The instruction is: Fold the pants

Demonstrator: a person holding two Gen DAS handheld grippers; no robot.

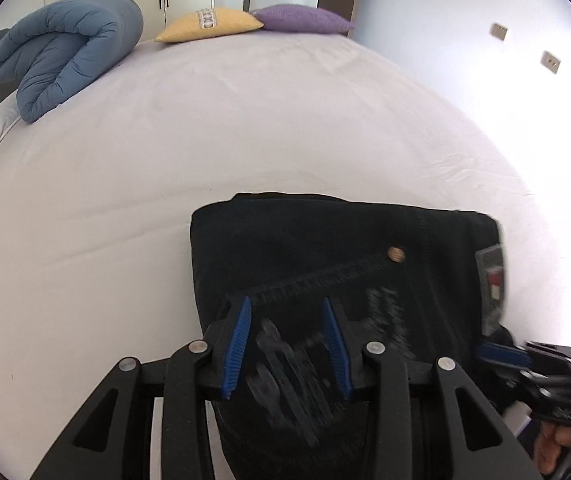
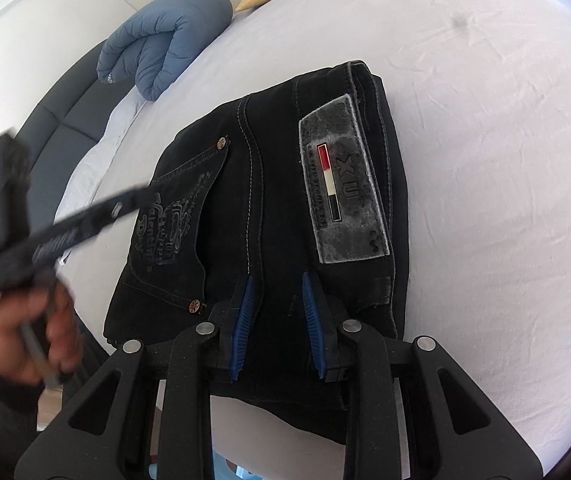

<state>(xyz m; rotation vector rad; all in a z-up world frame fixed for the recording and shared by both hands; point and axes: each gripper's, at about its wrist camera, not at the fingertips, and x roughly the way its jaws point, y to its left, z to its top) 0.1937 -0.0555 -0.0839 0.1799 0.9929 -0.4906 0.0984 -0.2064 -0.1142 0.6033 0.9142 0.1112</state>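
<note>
The pants (image 2: 269, 184) lay folded on the bed (image 2: 505, 200), beneath both grippers. Left fingers (image 1: 241, 344) and right fingers (image 2: 245, 320) stood part open, holding nothing. Best was to lift clear without snagging the fold

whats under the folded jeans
The white bed sheet shows all around the jeans, which lie flat on it. Whatever lies directly beneath, and the inner folded layers, are covered.
</note>
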